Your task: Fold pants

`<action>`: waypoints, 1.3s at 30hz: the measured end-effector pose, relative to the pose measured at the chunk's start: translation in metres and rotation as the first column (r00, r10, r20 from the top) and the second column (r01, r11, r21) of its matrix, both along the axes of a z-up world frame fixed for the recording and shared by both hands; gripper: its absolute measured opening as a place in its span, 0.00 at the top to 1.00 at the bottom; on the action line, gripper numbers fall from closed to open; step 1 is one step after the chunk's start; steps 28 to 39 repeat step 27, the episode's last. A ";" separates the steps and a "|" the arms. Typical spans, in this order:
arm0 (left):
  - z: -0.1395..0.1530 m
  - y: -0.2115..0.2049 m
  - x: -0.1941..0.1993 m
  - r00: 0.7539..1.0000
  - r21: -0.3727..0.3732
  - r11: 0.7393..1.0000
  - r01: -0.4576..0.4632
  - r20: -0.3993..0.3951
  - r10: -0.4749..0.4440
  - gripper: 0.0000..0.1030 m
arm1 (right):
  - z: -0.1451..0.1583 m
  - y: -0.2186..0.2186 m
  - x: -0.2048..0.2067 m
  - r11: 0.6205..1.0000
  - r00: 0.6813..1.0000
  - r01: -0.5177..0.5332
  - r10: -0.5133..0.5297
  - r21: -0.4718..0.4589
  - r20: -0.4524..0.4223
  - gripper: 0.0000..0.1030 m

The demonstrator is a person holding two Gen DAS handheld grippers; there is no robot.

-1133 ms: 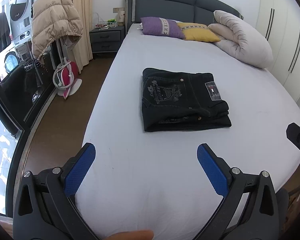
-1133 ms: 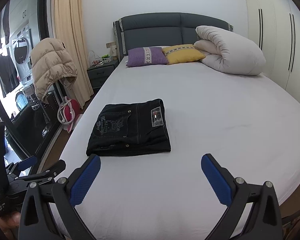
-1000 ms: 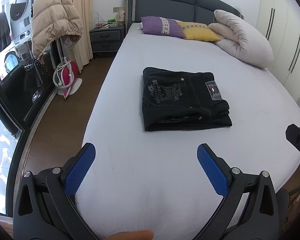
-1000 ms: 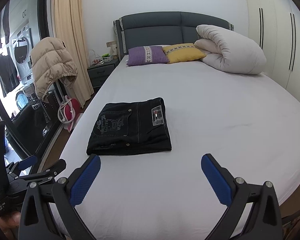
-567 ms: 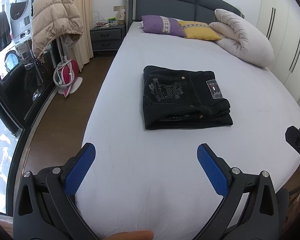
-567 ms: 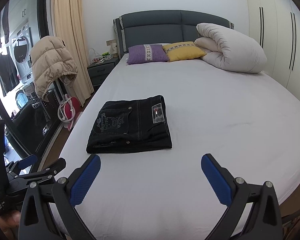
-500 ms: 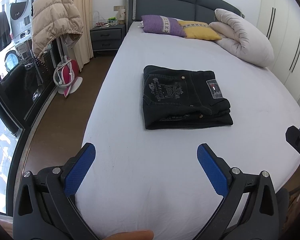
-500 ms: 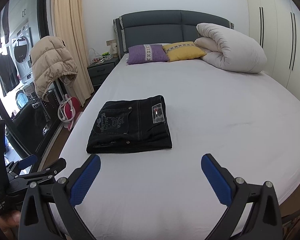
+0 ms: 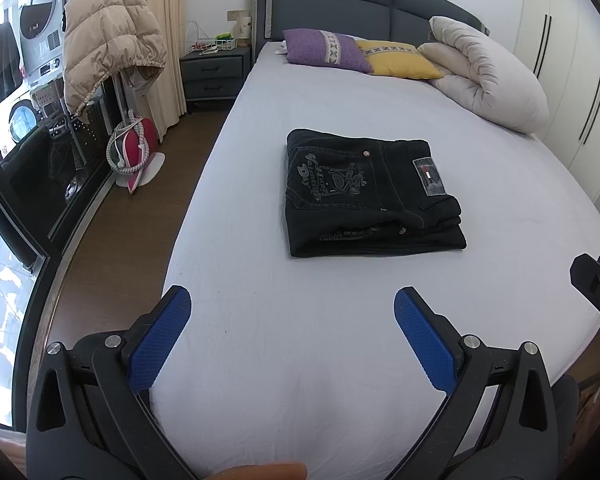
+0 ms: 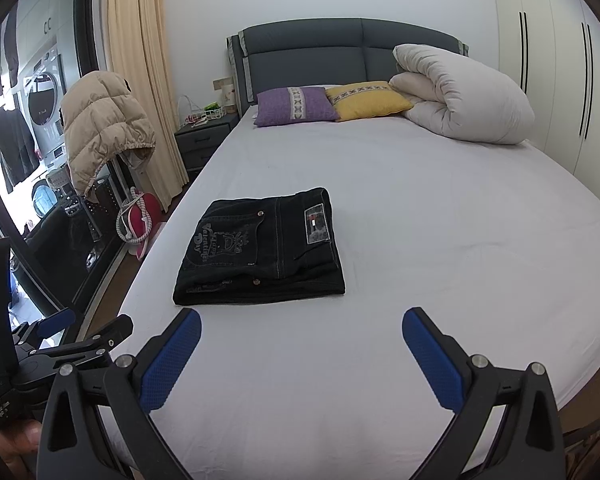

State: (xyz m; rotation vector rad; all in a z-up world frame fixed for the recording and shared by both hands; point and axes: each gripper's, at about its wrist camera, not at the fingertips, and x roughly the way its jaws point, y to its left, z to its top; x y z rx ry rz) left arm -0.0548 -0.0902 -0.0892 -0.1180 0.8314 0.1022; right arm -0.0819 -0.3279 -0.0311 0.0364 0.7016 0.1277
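Observation:
Black pants [image 9: 364,196] lie folded in a compact rectangle on the white bed sheet [image 9: 300,320], back pocket and label up. They also show in the right wrist view [image 10: 260,248]. My left gripper [image 9: 292,304] is open and empty, held above the sheet short of the pants. My right gripper [image 10: 300,328] is open and empty, also short of the pants. Neither gripper touches the pants. The left gripper's body [image 10: 40,344] shows at the left edge of the right wrist view.
A purple pillow [image 9: 324,50], a yellow pillow [image 9: 400,64] and a rolled duvet [image 9: 488,80] lie at the headboard. A beige jacket [image 9: 108,40] hangs on a stand left of the bed, with a nightstand [image 9: 212,72] behind. Wardrobe doors [image 10: 560,80] stand on the right.
Both views have shifted very slightly. The pants lie still and both grippers stay open.

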 end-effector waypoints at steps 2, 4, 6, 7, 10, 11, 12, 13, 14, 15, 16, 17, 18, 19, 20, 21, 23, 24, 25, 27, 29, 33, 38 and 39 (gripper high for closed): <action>0.000 0.000 0.000 1.000 0.000 1.000 0.000 -0.001 0.000 0.00 | 0.000 0.000 0.000 1.000 1.000 0.000 0.000 0.000 0.000 0.00; -0.001 0.000 0.000 1.000 -0.001 1.000 -0.001 -0.002 0.001 0.00 | 0.000 0.000 0.000 1.000 1.000 0.000 0.000 0.000 -0.001 0.00; -0.001 0.000 0.000 1.000 0.000 1.000 -0.002 -0.003 0.002 0.00 | -0.001 0.000 0.000 1.000 1.000 -0.002 0.002 0.000 -0.003 0.00; -0.001 0.000 0.000 1.000 0.000 1.000 -0.002 -0.002 0.002 0.00 | -0.001 0.000 0.000 1.000 1.000 -0.003 0.003 0.001 -0.004 0.00; -0.002 0.000 0.000 1.000 0.000 1.000 -0.003 -0.004 0.003 0.00 | -0.002 0.000 0.001 1.000 1.000 -0.006 0.006 0.003 -0.007 0.00; -0.001 0.000 0.000 1.000 -0.001 1.000 -0.002 -0.003 0.002 0.00 | -0.002 0.000 0.001 1.000 1.000 -0.006 0.007 0.004 -0.008 0.00; -0.002 -0.001 0.000 1.000 -0.001 1.000 -0.003 -0.003 0.003 0.00 | -0.002 0.000 0.001 1.000 1.000 -0.006 0.007 0.005 -0.008 0.00; -0.002 -0.001 0.000 1.000 0.000 1.000 -0.003 -0.004 0.003 0.00 | -0.002 0.000 0.001 1.000 1.000 -0.006 0.006 0.005 -0.008 0.00; -0.001 -0.001 0.000 1.000 -0.001 1.000 -0.003 -0.003 0.003 0.00 | -0.002 0.000 0.001 1.000 1.000 -0.007 0.007 0.005 -0.008 0.00; -0.002 0.000 0.000 1.000 -0.002 1.000 -0.003 -0.004 0.003 0.00 | -0.002 0.001 0.001 1.000 1.000 -0.007 0.007 0.004 -0.008 0.00; -0.002 0.000 0.000 1.000 -0.001 1.000 -0.003 -0.004 0.003 0.00 | -0.002 0.001 0.001 1.000 1.000 -0.008 0.008 0.004 -0.008 0.00; -0.002 -0.001 0.000 1.000 -0.002 1.000 -0.003 -0.005 0.003 0.00 | -0.002 0.001 0.000 1.000 1.000 -0.008 0.008 0.004 -0.009 0.00; -0.003 -0.001 0.000 1.000 -0.002 1.000 -0.004 -0.006 0.004 0.00 | -0.002 0.001 0.001 1.000 1.000 -0.009 0.009 0.004 -0.010 0.00; -0.004 -0.001 0.000 1.000 -0.002 1.000 -0.003 -0.007 0.003 0.00 | -0.002 0.001 0.002 1.000 1.000 -0.009 0.010 0.005 -0.011 0.00; -0.004 -0.001 0.000 1.000 -0.001 1.000 -0.003 -0.007 0.003 0.00 | -0.002 0.001 0.002 1.000 1.000 -0.010 0.010 0.005 -0.012 0.00; -0.004 -0.001 -0.001 1.000 -0.001 1.000 -0.004 -0.008 0.004 0.00 | -0.002 0.001 0.002 1.000 1.000 -0.011 0.011 0.006 -0.012 0.00; -0.004 -0.001 -0.001 1.000 -0.001 1.000 -0.004 -0.007 0.004 0.00 | -0.002 0.001 0.002 1.000 1.000 -0.010 0.010 0.005 -0.011 0.00; -0.004 -0.001 -0.001 1.000 0.000 1.000 -0.004 -0.006 0.004 0.00 | -0.002 0.001 0.002 1.000 1.000 -0.010 0.010 0.004 -0.012 0.00; -0.004 -0.001 -0.001 1.000 0.001 1.000 -0.005 -0.005 0.005 0.00 | -0.002 0.001 0.002 1.000 1.000 -0.010 0.010 0.005 -0.012 0.00; -0.005 0.000 -0.001 1.000 0.002 1.000 -0.007 -0.006 0.007 0.00 | -0.002 0.001 0.002 1.000 1.000 -0.010 0.010 0.007 -0.013 0.00; -0.005 0.000 -0.001 1.000 0.002 1.000 -0.007 -0.006 0.007 0.00 | -0.002 0.001 0.002 1.000 1.000 -0.010 0.010 0.007 -0.013 0.00; -0.005 0.000 -0.001 1.000 0.002 1.000 -0.007 -0.006 0.007 0.00 | -0.002 0.001 0.002 1.000 1.000 -0.010 0.010 0.007 -0.013 0.00; -0.005 0.000 -0.001 1.000 0.002 1.000 -0.007 -0.006 0.007 0.00 | -0.002 0.001 0.002 1.000 1.000 -0.010 0.010 0.007 -0.013 0.00; -0.005 0.000 -0.001 1.000 0.002 1.000 -0.007 -0.006 0.007 0.00 | -0.002 0.001 0.002 1.000 1.000 -0.010 0.010 0.007 -0.013 0.00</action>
